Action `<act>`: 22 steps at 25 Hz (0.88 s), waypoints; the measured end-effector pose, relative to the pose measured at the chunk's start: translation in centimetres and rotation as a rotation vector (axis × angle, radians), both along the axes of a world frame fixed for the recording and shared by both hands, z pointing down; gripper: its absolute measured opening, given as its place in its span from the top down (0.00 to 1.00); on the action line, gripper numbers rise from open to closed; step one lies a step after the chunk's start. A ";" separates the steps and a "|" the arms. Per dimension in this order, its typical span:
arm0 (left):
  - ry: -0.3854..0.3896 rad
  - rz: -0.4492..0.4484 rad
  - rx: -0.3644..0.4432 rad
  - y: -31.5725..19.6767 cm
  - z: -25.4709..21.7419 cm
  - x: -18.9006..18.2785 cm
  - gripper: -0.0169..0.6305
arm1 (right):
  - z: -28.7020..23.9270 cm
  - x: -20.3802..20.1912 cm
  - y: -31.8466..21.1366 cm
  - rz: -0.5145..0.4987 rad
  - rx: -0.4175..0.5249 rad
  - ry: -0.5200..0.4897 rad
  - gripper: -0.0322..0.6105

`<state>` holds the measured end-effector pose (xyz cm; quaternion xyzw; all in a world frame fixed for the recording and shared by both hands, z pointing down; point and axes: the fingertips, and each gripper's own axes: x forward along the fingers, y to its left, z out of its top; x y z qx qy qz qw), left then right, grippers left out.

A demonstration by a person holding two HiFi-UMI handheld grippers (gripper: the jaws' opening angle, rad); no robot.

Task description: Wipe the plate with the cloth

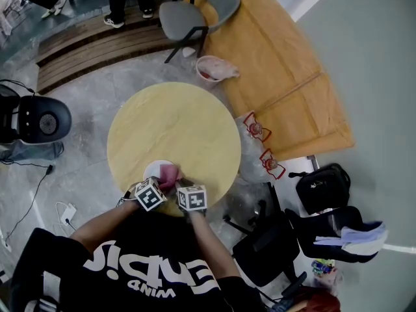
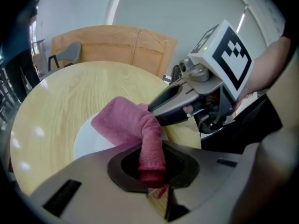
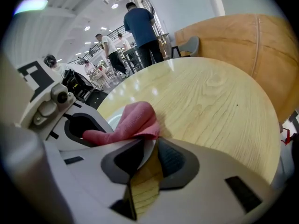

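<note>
A white plate (image 1: 155, 169) lies near the front edge of the round wooden table (image 1: 188, 119). A pink cloth (image 1: 169, 175) is bunched on it. My left gripper (image 1: 161, 183) is shut on one end of the cloth (image 2: 126, 120), which runs as a roll into the jaws of my left gripper (image 2: 152, 169) above the plate (image 2: 91, 136). My right gripper (image 1: 181, 182) sits just to the right, shut on the plate's near rim. In the right gripper view that white rim (image 3: 146, 154) shows between the jaws of my right gripper (image 3: 148, 155), with the cloth (image 3: 135, 120) just beyond.
A grey chair (image 1: 195, 12) and a pink-and-white basin (image 1: 214, 69) stand beyond the table. A black backpack (image 1: 323, 187) and an office chair (image 1: 273, 246) are at the right, a round black device (image 1: 45, 122) at the left. People (image 3: 140, 29) stand far off.
</note>
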<state>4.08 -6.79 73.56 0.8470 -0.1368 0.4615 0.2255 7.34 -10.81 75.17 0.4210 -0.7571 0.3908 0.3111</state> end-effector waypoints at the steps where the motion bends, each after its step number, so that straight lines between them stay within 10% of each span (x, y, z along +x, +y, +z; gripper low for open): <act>1: -0.001 -0.005 -0.001 0.0 0.0 0.0 0.90 | 0.0 0.0 0.0 -0.003 0.001 0.001 0.78; 22: -0.033 -0.154 0.026 -1.3 -0.1 -3.9 0.90 | -0.2 0.0 0.0 -0.024 0.014 -0.003 0.78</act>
